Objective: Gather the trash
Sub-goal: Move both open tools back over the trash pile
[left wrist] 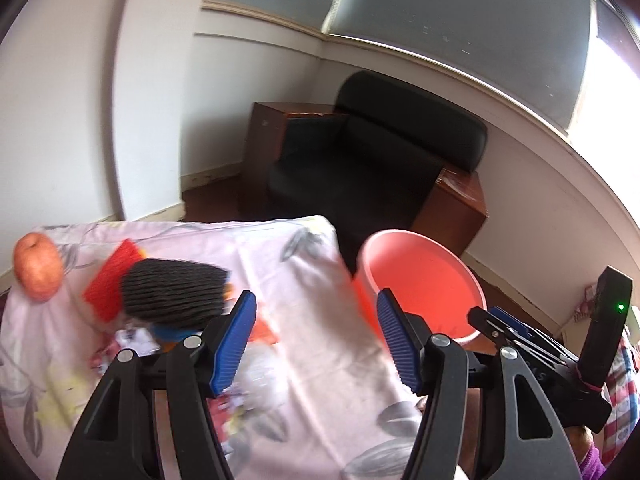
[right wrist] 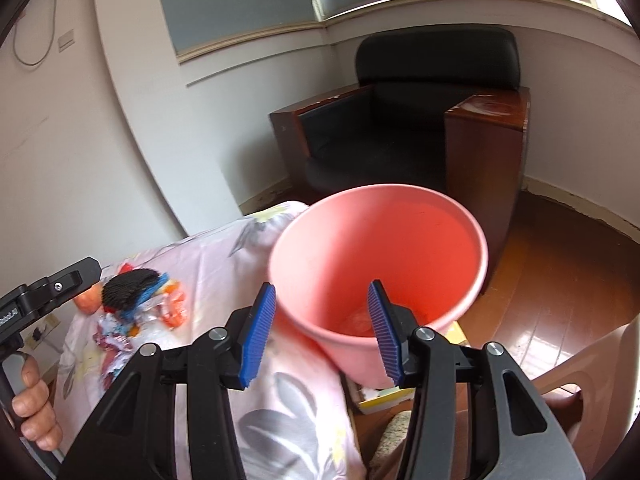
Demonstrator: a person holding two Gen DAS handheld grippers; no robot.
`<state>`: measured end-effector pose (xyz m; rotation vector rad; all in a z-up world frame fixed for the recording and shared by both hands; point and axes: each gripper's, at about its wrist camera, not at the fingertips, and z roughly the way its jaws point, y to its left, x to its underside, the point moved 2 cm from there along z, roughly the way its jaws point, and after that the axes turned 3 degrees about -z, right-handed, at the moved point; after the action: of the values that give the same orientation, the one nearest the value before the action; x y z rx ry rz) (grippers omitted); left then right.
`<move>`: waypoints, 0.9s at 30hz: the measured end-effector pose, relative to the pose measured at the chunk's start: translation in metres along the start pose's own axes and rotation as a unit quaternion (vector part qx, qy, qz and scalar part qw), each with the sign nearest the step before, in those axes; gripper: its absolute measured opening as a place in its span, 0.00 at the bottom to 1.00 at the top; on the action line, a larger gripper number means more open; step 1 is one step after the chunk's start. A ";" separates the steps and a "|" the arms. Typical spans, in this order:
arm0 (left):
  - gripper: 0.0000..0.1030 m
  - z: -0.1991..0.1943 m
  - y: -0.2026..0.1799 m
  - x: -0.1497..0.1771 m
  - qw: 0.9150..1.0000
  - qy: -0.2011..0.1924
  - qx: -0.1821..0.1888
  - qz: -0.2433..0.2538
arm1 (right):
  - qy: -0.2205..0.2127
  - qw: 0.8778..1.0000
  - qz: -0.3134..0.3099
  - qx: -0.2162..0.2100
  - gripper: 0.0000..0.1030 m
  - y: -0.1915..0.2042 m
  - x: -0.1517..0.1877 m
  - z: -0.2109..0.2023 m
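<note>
Floral-cloth surface (left wrist: 304, 360) in corner room, black armchair (right wrist: 408, 120) behind. Pink bucket (right wrist: 380, 264) beside it, axis tilted, mouth up toward cameras. Left tongs (left wrist: 316, 344) and right tongs (right wrist: 322, 336) released, empty.

My tongs (left wrist: 316, 344) wear ribbed blue pads on black arms. The bucket (right wrist: 380, 248) is salmon pink, the cloth over the surface (left wrist: 304, 360) pale pink with grey leaves. The armchair (right wrist: 420, 120) is black with reddish-brown sides.
</note>
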<state>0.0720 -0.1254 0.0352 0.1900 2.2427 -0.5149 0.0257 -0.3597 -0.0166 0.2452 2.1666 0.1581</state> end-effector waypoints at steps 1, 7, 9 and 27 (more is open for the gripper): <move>0.60 -0.002 0.006 0.001 1.000 -0.001 -0.006 -0.005 | 0.001 1.000 -0.003 -0.005 0.48 0.005 0.001 0.000; 0.60 -0.014 0.040 0.007 0.999 -0.008 -0.042 -0.032 | 0.012 0.999 -0.021 -0.028 0.48 0.026 0.005 0.005; 0.60 -0.018 0.052 0.012 0.998 -0.009 -0.055 -0.036 | 0.017 0.999 -0.026 -0.037 0.48 0.033 0.007 0.007; 0.60 -0.027 0.099 0.055 0.994 0.024 -0.100 -0.047 | 0.081 0.990 -0.052 -0.106 0.48 0.079 0.031 0.036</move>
<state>0.0466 -0.0260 -0.0196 -0.0081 2.3412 -0.3346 0.0477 -0.2746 -0.0457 -0.0031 2.2958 0.3570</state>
